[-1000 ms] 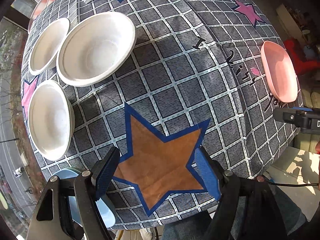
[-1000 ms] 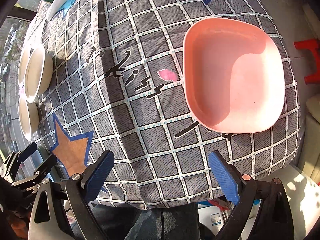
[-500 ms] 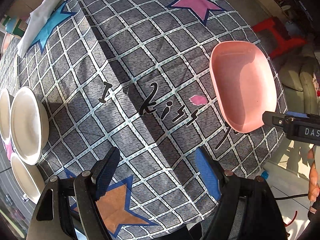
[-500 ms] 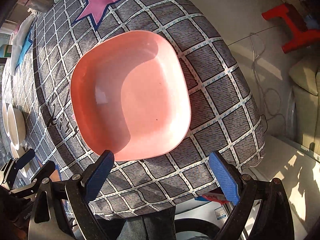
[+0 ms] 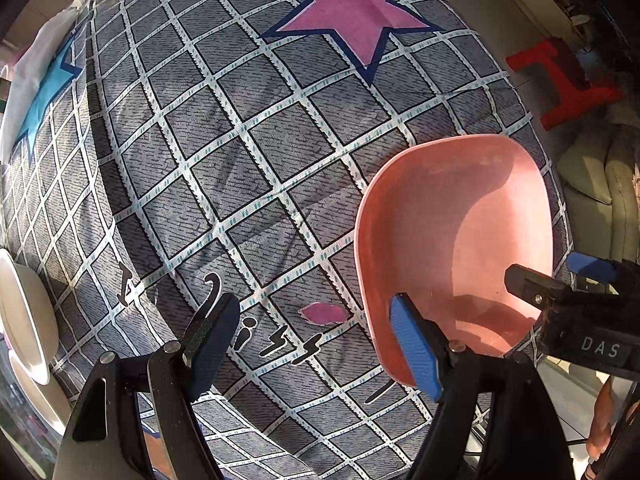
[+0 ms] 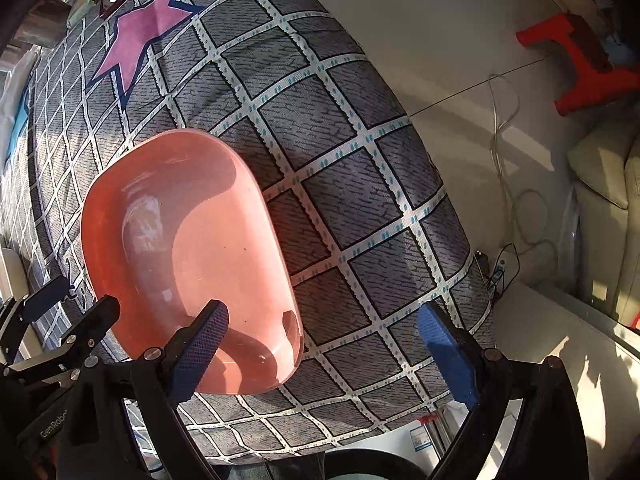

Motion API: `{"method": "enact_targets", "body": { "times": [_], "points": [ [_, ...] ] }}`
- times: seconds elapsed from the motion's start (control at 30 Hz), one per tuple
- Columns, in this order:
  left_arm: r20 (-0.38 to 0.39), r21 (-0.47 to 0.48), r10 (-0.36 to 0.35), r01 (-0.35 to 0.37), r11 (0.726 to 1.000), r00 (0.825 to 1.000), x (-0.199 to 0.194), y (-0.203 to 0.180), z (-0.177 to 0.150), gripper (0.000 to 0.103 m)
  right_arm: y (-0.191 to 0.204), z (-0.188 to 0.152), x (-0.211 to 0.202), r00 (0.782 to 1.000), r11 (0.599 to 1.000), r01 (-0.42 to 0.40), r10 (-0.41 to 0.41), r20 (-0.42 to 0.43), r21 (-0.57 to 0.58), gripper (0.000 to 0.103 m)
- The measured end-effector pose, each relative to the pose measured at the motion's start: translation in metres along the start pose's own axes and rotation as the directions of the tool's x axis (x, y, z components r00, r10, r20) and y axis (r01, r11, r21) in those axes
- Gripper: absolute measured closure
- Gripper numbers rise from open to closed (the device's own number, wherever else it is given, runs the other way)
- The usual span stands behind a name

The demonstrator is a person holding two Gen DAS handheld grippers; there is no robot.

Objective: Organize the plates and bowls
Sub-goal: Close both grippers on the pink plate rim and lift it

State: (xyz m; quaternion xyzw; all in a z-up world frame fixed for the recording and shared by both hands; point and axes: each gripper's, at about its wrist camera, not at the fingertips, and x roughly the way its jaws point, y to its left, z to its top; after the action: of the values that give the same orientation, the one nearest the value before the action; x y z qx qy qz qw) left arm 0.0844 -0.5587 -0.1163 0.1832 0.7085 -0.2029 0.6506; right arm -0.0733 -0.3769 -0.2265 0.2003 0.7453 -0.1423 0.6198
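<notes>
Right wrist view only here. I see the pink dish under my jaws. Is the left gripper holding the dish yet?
Observer: No. The left gripper is open, one pad over the pink dish rim, the other over the cloth lettering; nothing is gripped.
Operator: Where are the other dishes?
Observer: Two white bowls sit at the left edge of the left wrist view, well apart from the pink dish.

The plate (image 5: 452, 236) lies on the tablecloth (image 5: 248, 152) near its right edge, bowls (image 5: 20, 312) far left.
</notes>
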Motion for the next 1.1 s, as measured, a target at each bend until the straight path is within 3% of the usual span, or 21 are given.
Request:
{"method": "enact_targets", "body": {
  "times": [0.13, 0.3, 0.43, 0.5, 0.6, 0.67, 0.7, 0.77, 0.9, 1.1],
  "points": [
    [-0.024, -0.027, 0.015, -0.016, 1.0, 1.0, 0.021, -0.01, 0.013, 0.022, 0.008, 0.008, 0.004, 1.0, 0.999, 0.024, -0.025, -0.004, -0.042, 0.007],
    [0.006, -0.027, 0.036, -0.036, 0.999, 0.999, 0.028, -0.034, 0.017, 0.022, 0.017, 0.008, 0.007, 0.998, 0.994, 0.056, -0.053, 0.033, -0.098, 0.009],
    [0.01, -0.026, 0.032, -0.031, 0.999, 0.999, 0.015, -0.037, 0.029, 0.023, 0.029, 0.008, 0.001, 0.997, 0.988, 0.063, -0.057, 0.048, -0.139, 0.029],
    [0.017, -0.01, 0.028, -0.028, 1.0, 0.999, 0.007, -0.02, 0.019, 0.027, 0.041, 0.007, -0.006, 0.997, 0.982, 0.065, -0.056, 0.055, -0.177, 0.04],
    [0.022, 0.031, 0.02, -0.021, 0.999, 1.0, 0.002, -0.03, 0.016, 0.037, 0.055, 0.006, -0.011, 0.997, 0.976, 0.058, -0.048, 0.054, -0.208, 0.059],
    [0.029, 0.067, 0.011, -0.013, 0.998, 1.0, 0.001, -0.042, 0.014, 0.051, 0.059, 0.006, -0.013, 0.997, 0.977, 0.066, -0.056, 0.054, -0.204, 0.061],
    [0.03, 0.082, 0.007, -0.009, 0.997, 1.0, 0.0, -0.045, 0.014, 0.052, 0.061, 0.006, -0.015, 0.998, 0.979, 0.057, -0.048, 0.05, -0.197, 0.061],
    [0.029, 0.1, -0.004, 0.001, 0.995, 1.0, -0.002, -0.05, 0.012, 0.059, 0.064, 0.005, -0.017, 0.999, 0.982, 0.028, -0.023, 0.031, -0.188, 0.081],
    [0.023, 0.067, -0.033, 0.031, 0.997, 0.999, -0.003, -0.04, 0.004, 0.06, 0.076, -0.004, -0.013, 0.999, 0.976, 0.039, -0.038, 0.009, -0.214, 0.081],
    [0.015, -0.02, -0.006, 0.006, 1.0, 1.0, -0.005, -0.001, -0.022, 0.061, 0.126, -0.031, -0.01, 0.999, 0.954, -0.008, -0.003, -0.038, -0.3, 0.081]
  ]
}}
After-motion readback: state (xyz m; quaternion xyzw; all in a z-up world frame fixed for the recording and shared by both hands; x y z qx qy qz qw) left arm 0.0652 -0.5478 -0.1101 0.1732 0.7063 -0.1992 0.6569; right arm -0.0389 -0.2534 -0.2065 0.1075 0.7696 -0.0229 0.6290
